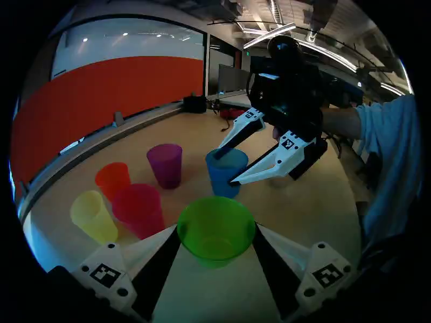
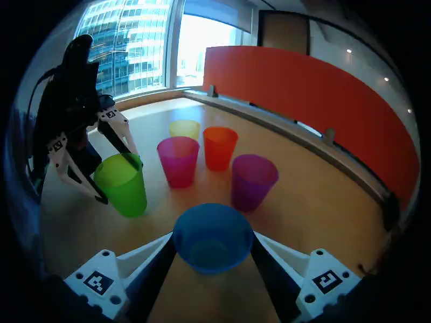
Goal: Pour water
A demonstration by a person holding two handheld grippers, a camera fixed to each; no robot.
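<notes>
Pale wooden tabletop (image 1: pixel 307 210), orange wall (image 1: pixel 108 91) behind: left gripper (image 1: pixel 216 232) jaws clamped on translucent green plastic cup (image 1: pixel 215 245), right gripper (image 2: pixel 213 237) clamped on translucent blue plastic cup (image 2: pixel 213 250) at its 12 o'clock, both upright, water content unclear, pouring seemingly not yet begun.

Four cups (image 2: pixel 218 148) cluster on the table (image 2: pixel 323 215) beyond the left cup (image 2: pixel 121 183) and right cup (image 2: pixel 213 237), apparently apart.
</notes>
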